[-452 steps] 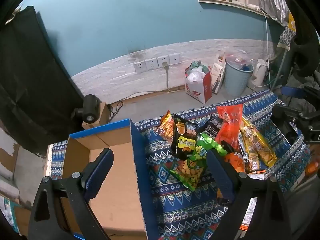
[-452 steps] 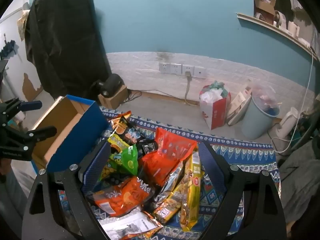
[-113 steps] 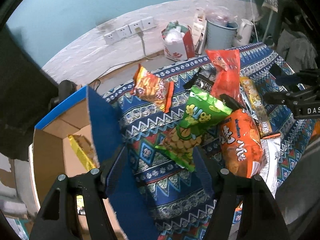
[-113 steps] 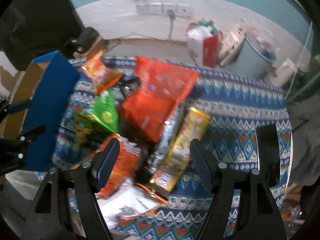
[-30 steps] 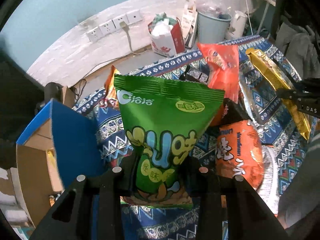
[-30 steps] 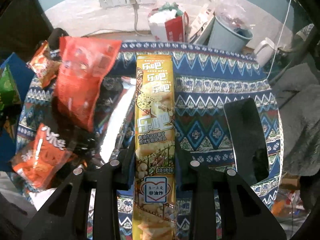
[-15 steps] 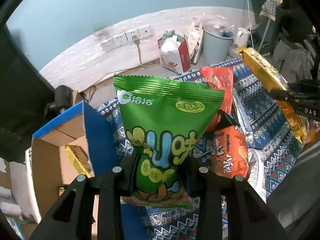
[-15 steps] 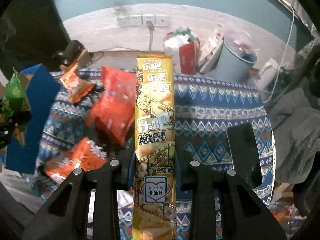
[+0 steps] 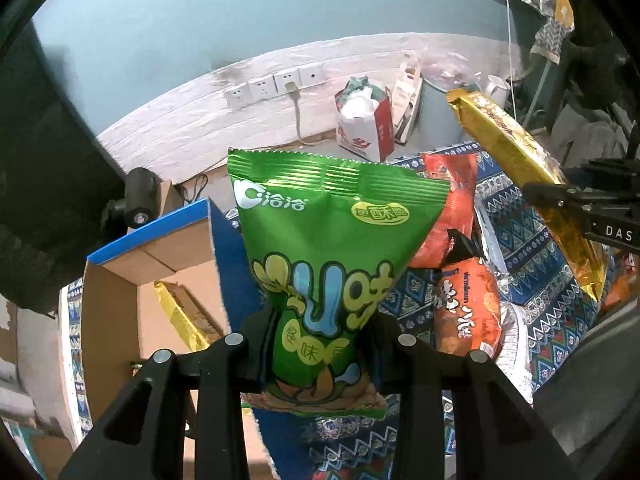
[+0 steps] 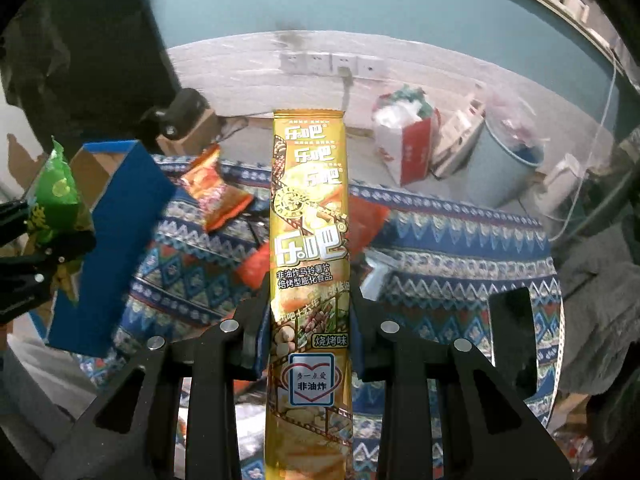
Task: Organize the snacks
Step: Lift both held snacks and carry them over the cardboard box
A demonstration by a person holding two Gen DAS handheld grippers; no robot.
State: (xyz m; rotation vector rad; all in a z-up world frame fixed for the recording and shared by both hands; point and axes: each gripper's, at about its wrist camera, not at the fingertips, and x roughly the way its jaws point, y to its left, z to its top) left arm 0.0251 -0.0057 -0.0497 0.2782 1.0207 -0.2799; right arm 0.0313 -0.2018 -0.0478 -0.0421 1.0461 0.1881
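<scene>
The left gripper [image 9: 316,336] pinches a green snack bag [image 9: 328,256] by its lower part, holding it upright just beside the blue wall of the cardboard box [image 9: 120,308]. The right gripper [image 10: 308,320] clamps a long gold snack pack [image 10: 308,240], upright, well to the right of the box. Inside the box lies a yellow pack [image 9: 180,316]. Right of the box, orange and red bags [image 9: 464,300] lie on the patterned desk [image 10: 440,248]. Beyond the box, wall sockets [image 9: 276,84] sit on the white wall.
</scene>
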